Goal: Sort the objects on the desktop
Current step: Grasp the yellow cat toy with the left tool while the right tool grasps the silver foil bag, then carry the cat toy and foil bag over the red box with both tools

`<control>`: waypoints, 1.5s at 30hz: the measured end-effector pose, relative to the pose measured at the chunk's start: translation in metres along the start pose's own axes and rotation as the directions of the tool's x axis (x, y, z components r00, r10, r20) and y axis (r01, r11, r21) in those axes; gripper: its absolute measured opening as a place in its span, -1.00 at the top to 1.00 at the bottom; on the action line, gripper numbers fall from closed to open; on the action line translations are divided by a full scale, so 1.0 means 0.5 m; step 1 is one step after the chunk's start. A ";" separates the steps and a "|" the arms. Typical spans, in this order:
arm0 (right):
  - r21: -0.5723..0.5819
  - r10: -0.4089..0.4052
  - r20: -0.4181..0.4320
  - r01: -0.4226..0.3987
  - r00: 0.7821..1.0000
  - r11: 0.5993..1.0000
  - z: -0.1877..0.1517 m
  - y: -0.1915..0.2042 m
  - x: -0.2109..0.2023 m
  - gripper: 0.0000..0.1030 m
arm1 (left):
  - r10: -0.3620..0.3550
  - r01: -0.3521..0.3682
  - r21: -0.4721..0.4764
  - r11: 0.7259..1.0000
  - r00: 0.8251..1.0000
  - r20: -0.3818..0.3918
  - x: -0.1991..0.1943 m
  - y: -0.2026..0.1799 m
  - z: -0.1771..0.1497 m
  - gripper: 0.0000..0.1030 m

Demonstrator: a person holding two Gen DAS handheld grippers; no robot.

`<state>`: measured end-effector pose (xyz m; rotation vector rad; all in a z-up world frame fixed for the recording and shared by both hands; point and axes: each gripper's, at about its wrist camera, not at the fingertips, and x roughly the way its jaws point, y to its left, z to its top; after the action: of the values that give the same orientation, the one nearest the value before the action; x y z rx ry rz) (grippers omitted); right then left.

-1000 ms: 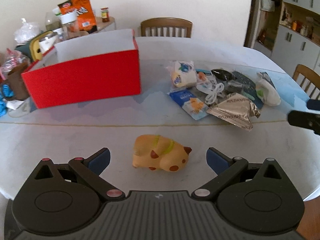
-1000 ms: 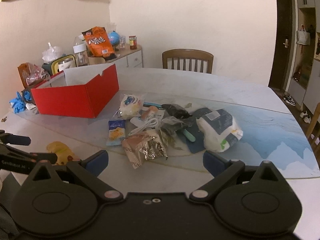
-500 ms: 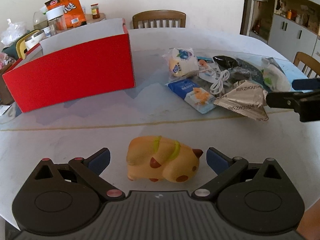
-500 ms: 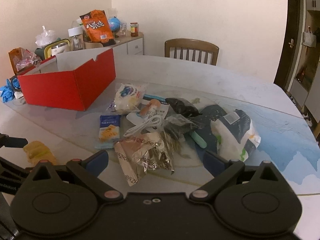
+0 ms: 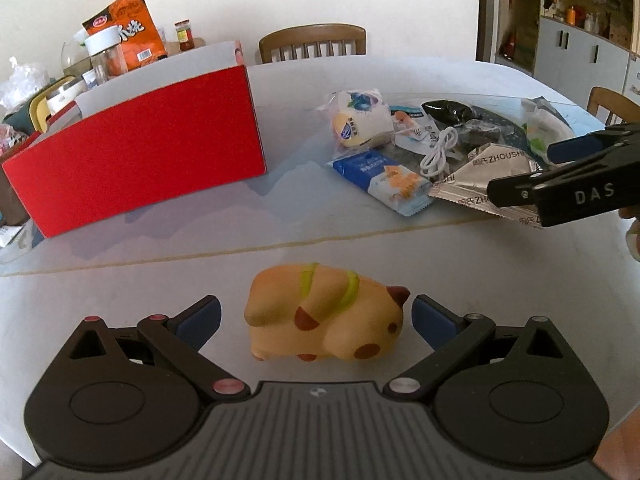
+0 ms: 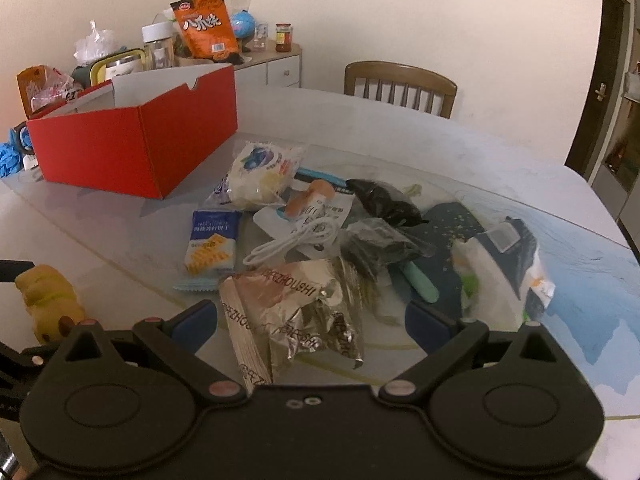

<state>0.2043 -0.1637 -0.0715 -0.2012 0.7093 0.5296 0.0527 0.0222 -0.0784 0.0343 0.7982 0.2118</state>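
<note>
A yellow squishy animal toy (image 5: 324,312) lies on the white table between the blue pads of my open left gripper (image 5: 316,318); its nose nearly touches the right pad. The same toy (image 6: 48,304) shows at the left edge of the right wrist view. My right gripper (image 6: 312,320) is open, its fingers on either side of a silver foil snack bag (image 6: 292,312). That foil bag (image 5: 492,172) and the right gripper (image 5: 560,172) also appear in the left wrist view. An open red box (image 5: 136,160) stands at the back left.
A pile holds a blue cracker packet (image 6: 212,244), a white cable (image 6: 296,240), a bun in a clear bag (image 6: 260,176), black bags (image 6: 380,200) and a white-and-blue pouch (image 6: 500,272). A wooden chair (image 6: 400,88) stands behind the table. Jars and snack bags crowd a sideboard (image 6: 200,32).
My left gripper has moved in until the toy lies between its pads. My right gripper has come forward over the foil bag.
</note>
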 end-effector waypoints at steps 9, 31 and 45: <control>-0.029 0.018 -0.020 -0.019 1.000 0.999 0.003 0.013 0.021 -0.54 | 0.009 -0.009 0.002 1.000 1.000 0.018 -0.002 -0.004 0.000 -0.63; -0.006 0.018 -0.028 -0.018 0.999 1.000 0.016 0.010 -0.015 0.04 | 0.005 -0.004 -0.025 1.000 1.000 0.024 -0.030 -0.012 0.019 -0.41; 0.002 0.054 0.048 -0.054 0.997 0.999 0.039 -0.016 -0.138 0.03 | 0.039 -0.034 -0.057 0.998 0.995 0.087 -0.134 -0.043 0.089 -0.41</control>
<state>0.1758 -0.1906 -0.0110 -0.1658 0.6709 0.5832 0.0428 -0.0099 -0.0023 0.0059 0.7041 0.2656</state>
